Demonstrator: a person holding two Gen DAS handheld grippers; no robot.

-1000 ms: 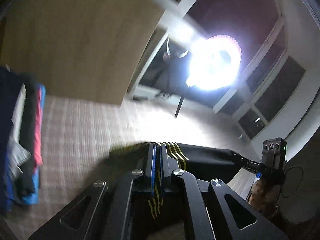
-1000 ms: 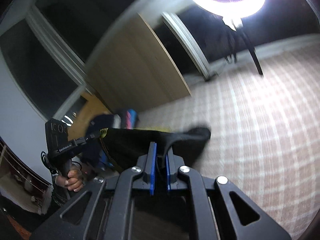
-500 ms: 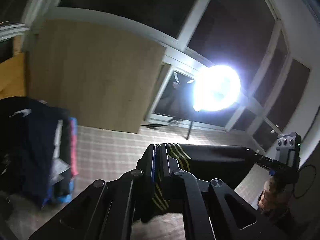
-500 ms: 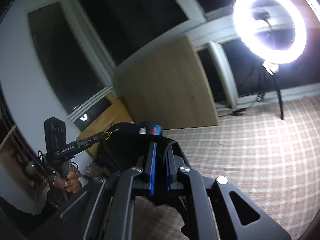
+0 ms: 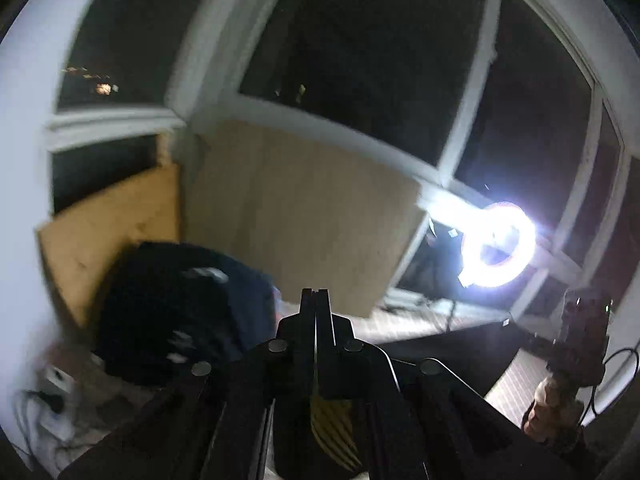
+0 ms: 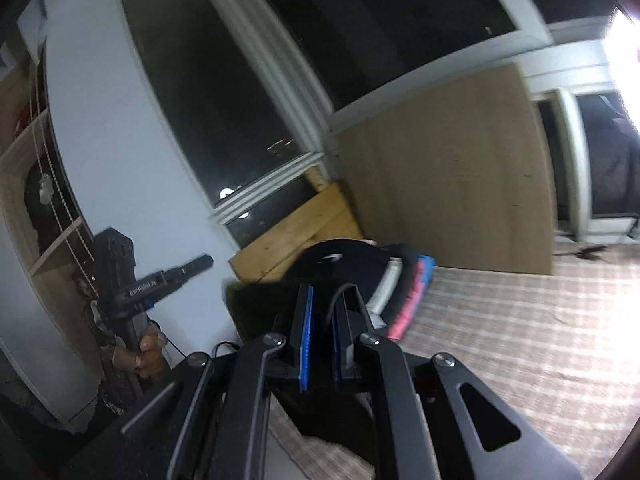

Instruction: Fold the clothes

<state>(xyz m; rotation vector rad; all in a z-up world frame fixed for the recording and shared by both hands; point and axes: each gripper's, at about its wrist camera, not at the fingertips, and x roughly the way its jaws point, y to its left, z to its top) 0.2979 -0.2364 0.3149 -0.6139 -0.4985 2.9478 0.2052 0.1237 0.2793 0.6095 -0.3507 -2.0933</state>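
A black garment with yellow stripes (image 5: pixel 332 428) hangs in the air, stretched between both grippers. In the left wrist view my left gripper (image 5: pixel 316 308) pinches one corner, its jaws closing tight on the cloth, and the striped part hangs under the fingers. The garment's top edge (image 5: pixel 452 340) runs right to the right gripper (image 5: pixel 584 320), held by a hand. In the right wrist view my right gripper (image 6: pixel 322 320) is shut on the black cloth (image 6: pixel 260 304). The left gripper (image 6: pixel 132 284) shows at the left, a hand around its handle.
A stack of folded clothes (image 6: pixel 404 296) lies on the checked surface (image 6: pixel 520 340), seen as a dark blurred pile (image 5: pixel 172 308) from the left. Behind stand leaning wooden boards (image 5: pixel 300 208), dark windows, a white wall (image 6: pixel 120 168) and a bright ring light (image 5: pixel 496 252).
Both grippers have risen and tilted up with the garment held between them. The checked surface has dropped lower in both views, and the windows and wall now fill more of them.
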